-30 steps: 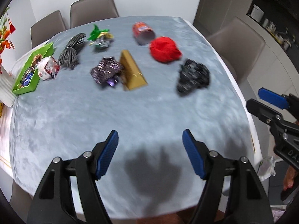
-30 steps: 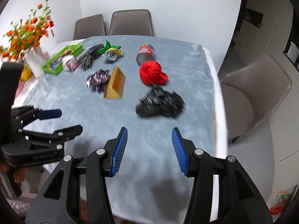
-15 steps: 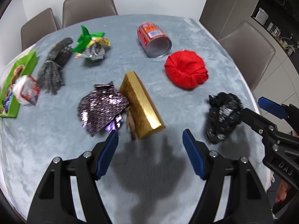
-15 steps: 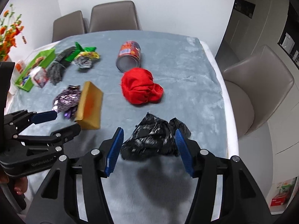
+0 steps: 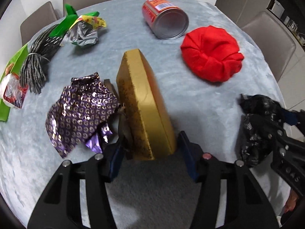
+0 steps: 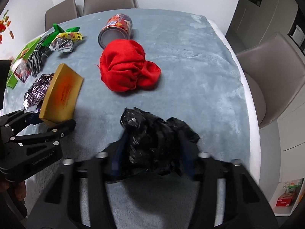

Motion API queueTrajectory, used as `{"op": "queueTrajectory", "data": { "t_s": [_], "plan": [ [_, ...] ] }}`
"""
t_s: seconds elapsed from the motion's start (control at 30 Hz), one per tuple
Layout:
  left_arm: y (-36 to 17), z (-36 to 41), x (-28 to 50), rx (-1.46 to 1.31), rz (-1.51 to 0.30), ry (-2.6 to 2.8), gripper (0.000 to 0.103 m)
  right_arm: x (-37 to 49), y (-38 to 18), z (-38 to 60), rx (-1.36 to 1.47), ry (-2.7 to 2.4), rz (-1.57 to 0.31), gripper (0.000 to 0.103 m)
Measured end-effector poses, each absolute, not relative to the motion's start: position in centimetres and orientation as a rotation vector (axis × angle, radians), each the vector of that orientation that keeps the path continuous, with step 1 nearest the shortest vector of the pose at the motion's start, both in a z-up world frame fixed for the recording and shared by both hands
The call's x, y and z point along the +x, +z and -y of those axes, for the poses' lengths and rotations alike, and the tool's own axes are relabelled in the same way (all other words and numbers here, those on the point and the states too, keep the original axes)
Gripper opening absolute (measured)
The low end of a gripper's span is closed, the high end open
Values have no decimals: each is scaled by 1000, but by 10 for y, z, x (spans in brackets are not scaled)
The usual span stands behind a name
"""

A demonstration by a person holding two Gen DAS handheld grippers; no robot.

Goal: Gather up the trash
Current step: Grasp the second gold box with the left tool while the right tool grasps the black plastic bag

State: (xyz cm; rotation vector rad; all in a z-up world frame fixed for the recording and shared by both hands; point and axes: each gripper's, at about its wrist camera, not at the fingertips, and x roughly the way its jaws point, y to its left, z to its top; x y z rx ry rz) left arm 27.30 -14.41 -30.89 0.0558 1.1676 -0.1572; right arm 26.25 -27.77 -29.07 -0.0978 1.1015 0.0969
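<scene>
A gold box (image 5: 144, 110) lies on the grey tablecloth; my left gripper (image 5: 150, 156) is open with its near end between the jaws, also seen in the right wrist view (image 6: 63, 93). A crumpled black plastic bag (image 6: 156, 139) sits between the open jaws of my right gripper (image 6: 152, 160); whether the pads touch it is unclear. The bag also shows in the left wrist view (image 5: 259, 126). A purple foil wrapper (image 5: 82, 110) lies left of the box.
A red cloth bundle (image 5: 211, 53), a tipped red can (image 5: 164, 17), a green-and-silver wrapper (image 5: 83, 30), a grey cord bundle (image 5: 36, 61) and a green tray (image 5: 7, 87) lie on the table (image 6: 190, 57). Chairs (image 6: 270, 76) stand around it.
Both grippers have moved forward and down over the table. The gold box now sits between the left jaws and the black bag between the right jaws.
</scene>
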Motion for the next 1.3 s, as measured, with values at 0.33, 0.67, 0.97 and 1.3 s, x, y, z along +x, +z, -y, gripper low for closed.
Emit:
{"op": "queueTrajectory", "data": {
  "t_s": [0.33, 0.67, 0.97, 1.3],
  "plan": [
    [-282, 138, 261, 31, -1121, -198, 52, 256, -269, 267, -105, 163, -1083, 23],
    [-255, 136, 234, 26, -1086, -267, 49, 237, -243, 261, -95, 154, -1046, 23],
    [-248, 130, 222, 18, -1079, -294, 48, 222, -234, 259, -84, 135, -1033, 23],
    [-225, 132, 214, 45, -1017, -323, 48, 214, -227, 260, -77, 119, -1012, 23]
  ]
}}
